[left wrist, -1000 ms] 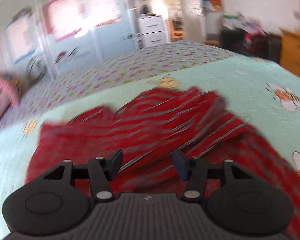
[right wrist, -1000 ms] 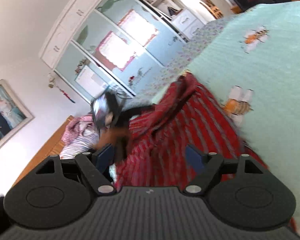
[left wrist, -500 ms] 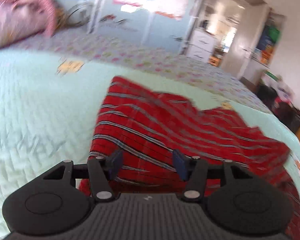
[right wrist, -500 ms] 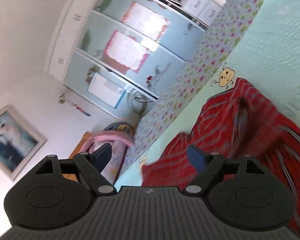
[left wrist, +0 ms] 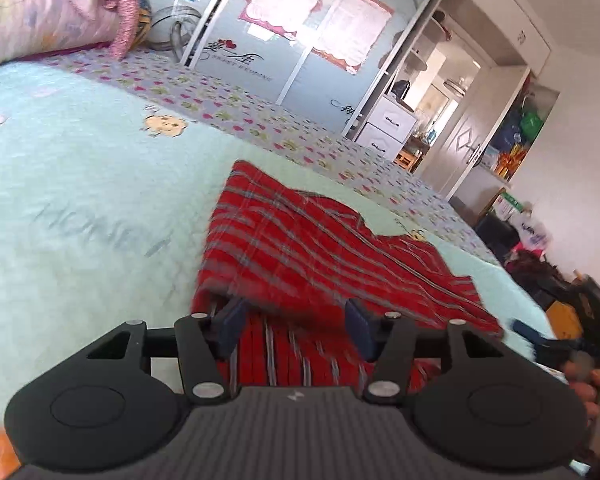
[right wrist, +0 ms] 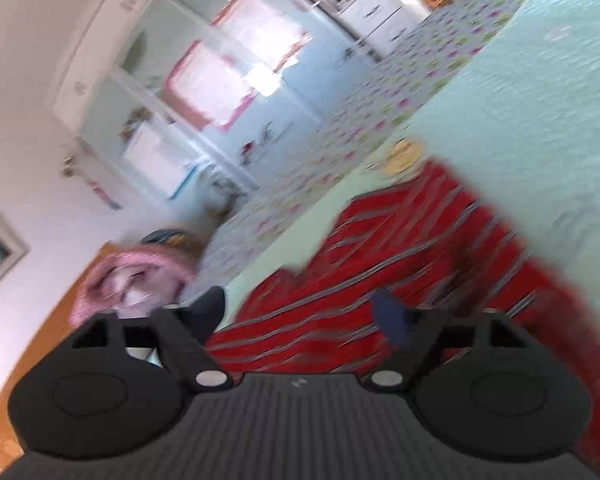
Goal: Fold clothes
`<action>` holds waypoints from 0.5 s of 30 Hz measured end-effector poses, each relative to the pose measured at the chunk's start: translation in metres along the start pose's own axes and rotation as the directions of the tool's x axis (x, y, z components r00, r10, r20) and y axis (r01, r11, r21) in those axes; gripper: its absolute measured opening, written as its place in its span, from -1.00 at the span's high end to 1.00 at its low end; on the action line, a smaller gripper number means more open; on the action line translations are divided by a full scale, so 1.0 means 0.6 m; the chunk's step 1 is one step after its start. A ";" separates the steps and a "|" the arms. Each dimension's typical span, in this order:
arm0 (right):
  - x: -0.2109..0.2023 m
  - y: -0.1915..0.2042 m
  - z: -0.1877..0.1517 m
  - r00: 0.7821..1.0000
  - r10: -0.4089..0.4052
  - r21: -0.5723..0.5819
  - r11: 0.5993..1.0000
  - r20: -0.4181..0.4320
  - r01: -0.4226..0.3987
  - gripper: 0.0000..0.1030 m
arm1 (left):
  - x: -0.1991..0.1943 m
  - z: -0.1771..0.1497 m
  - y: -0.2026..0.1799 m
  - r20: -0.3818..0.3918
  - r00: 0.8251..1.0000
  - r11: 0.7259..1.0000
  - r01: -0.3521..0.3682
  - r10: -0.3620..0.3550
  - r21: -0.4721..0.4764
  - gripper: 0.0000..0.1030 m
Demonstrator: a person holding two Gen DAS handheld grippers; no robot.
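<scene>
Both claws, left claw [left wrist: 292,330] and right claw [right wrist: 300,316], stand open and empty over the red striped woven garment [left wrist: 324,248] just ahead; an unsecured fold may slump open on the mint quilted bed [left wrist: 80,200].

The shirt [left wrist: 320,248] is lying on the bed [left wrist: 80,200], right in front of the left gripper [left wrist: 296,326]. A rolled blanket [left wrist: 40,12] is sitting at the far left end, and the wardrobe [left wrist: 300,40] is standing behind the bed.
</scene>
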State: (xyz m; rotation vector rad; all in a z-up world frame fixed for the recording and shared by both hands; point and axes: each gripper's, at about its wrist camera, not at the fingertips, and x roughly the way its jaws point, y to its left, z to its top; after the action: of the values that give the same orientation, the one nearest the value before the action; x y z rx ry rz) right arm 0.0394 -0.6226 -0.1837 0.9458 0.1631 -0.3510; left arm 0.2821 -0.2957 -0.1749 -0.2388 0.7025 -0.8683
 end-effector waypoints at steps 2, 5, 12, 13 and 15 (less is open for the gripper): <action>0.027 -0.001 -0.018 0.997 0.021 0.042 0.999 -0.072 -0.018 -0.63 | -0.047 -0.024 0.018 -0.011 1.000 0.999 -0.007 0.007 -0.034 -0.13; 0.065 -0.041 -0.039 0.971 -0.164 0.074 0.981 -0.175 0.179 -0.32 | -0.103 -0.064 0.038 -0.002 1.000 0.998 -0.020 0.020 -0.065 -0.15; 0.061 0.079 -0.072 0.993 -0.020 0.008 1.000 -0.112 0.021 -0.57 | -0.110 -0.111 0.063 0.042 0.993 0.986 0.113 -0.109 -0.119 -0.17; 0.081 0.090 -0.088 0.989 0.010 0.023 1.000 -0.149 -0.007 -0.57 | -0.105 -0.112 0.065 0.040 0.991 0.984 0.133 -0.129 -0.116 -0.17; 0.126 0.095 -0.123 0.979 -0.003 0.026 1.000 -0.206 0.008 -0.57 | -0.102 -0.115 0.078 0.047 0.988 0.981 0.153 -0.148 -0.119 -0.17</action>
State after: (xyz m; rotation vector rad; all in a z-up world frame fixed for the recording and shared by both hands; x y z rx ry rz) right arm 0.1316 -0.5491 -0.2047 1.0075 0.3513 -0.2599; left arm 0.2390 -0.2133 -0.2198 -0.4221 0.7096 -0.9633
